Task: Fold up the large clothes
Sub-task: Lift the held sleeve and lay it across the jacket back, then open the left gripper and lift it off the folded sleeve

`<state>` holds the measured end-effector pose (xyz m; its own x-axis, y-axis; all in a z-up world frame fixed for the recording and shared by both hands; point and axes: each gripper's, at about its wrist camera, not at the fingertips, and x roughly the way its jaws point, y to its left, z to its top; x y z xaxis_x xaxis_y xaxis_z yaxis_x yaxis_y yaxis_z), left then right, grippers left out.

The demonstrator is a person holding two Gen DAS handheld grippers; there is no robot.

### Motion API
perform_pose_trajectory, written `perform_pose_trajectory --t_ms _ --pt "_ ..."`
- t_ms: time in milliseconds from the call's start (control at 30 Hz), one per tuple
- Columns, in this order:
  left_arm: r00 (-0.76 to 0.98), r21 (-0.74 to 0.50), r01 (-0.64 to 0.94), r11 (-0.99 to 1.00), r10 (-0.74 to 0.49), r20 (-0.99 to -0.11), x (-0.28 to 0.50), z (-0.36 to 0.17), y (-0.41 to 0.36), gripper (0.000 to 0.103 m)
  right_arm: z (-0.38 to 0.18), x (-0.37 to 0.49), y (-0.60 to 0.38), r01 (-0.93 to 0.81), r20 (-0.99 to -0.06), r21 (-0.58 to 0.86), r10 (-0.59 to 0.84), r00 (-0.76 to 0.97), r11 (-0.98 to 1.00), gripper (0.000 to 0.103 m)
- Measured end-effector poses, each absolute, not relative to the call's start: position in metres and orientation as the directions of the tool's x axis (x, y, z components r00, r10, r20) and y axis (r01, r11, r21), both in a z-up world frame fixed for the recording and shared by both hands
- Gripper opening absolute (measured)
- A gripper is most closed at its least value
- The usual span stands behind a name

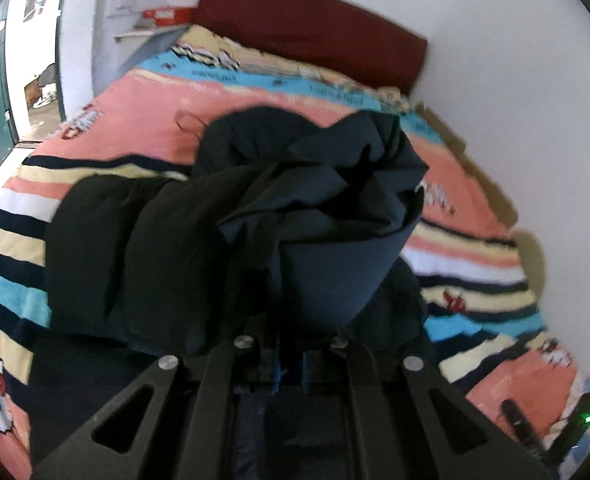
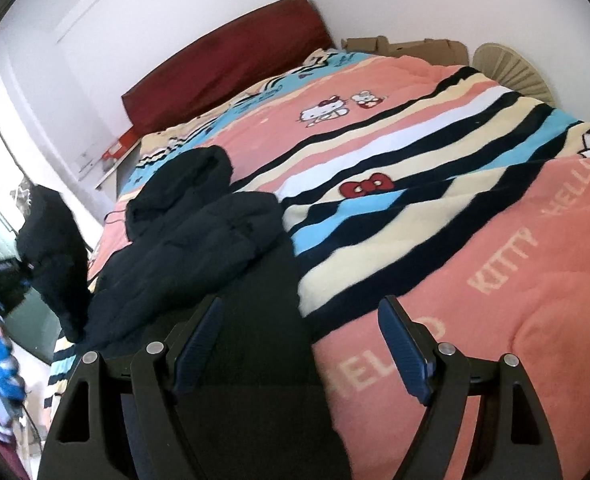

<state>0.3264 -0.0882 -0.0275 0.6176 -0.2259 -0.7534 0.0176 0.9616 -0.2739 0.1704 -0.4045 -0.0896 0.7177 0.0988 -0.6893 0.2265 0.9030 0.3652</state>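
The quilt (image 2: 435,168) covering the bed carries readable writing: "HELLO" and "KITTY" in pale letters on the pink band near the right gripper (image 2: 299,348), and "HELLO" again further along the same band; Hello Kitty figures and a red bow are printed on the pink and striped parts. In the left wrist view more cartoon prints and small lettering show on the quilt, too blurred to read. The task's thing, a dark navy jacket (image 2: 199,232), lies on the left part of the bed in the right wrist view, its hood toward the dark red headboard (image 2: 231,60). The left gripper (image 1: 291,364) points down at the bed, its jaws closed on a bunch of the jacket's fabric, which bulges up directly in front of the camera and hides the fingertips. In the right wrist view that lifted part hangs as a dark lump off the bed's left edge. The right gripper tilts downward above the jacket's near edge, jaws wide apart with nothing between them, the blue pads (image 2: 405,352) clear of the fabric. A cardboard box (image 2: 407,46) and a beige fan (image 2: 511,68) stand beyond the bed's far side.
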Motion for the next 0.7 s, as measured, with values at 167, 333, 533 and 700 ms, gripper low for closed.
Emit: perform_pose_trajectory --t_ms 167,333,533,700 --pt "0.547 -0.216 0.021 0.976 -0.193 -0.815 0.342 -0.08 -0.131 0.006 -0.101 0.173 -0.413 0.245 -0.702 0.364 0.092 0.706 0.899 0.079" --pt "0.504 -0.171 0.018 0.985 -0.157 -0.849 0.345 -0.121 -0.146 0.006 -0.112 0.173 -0.418 0.255 -0.713 0.381 0.107 0.693 0.889 0.079" --pt "0.498 -0.136 0.024 0.99 -0.129 -0.858 0.341 -0.135 -0.15 0.006 -0.126 0.173 -0.419 0.268 -0.73 0.388 0.117 0.673 0.882 0.079" --pt "0.5 -0.103 0.027 0.994 -0.103 -0.86 0.337 -0.135 -0.152 0.006 -0.132 0.173 -0.421 0.276 -0.732 0.411 0.134 0.668 0.869 0.079"
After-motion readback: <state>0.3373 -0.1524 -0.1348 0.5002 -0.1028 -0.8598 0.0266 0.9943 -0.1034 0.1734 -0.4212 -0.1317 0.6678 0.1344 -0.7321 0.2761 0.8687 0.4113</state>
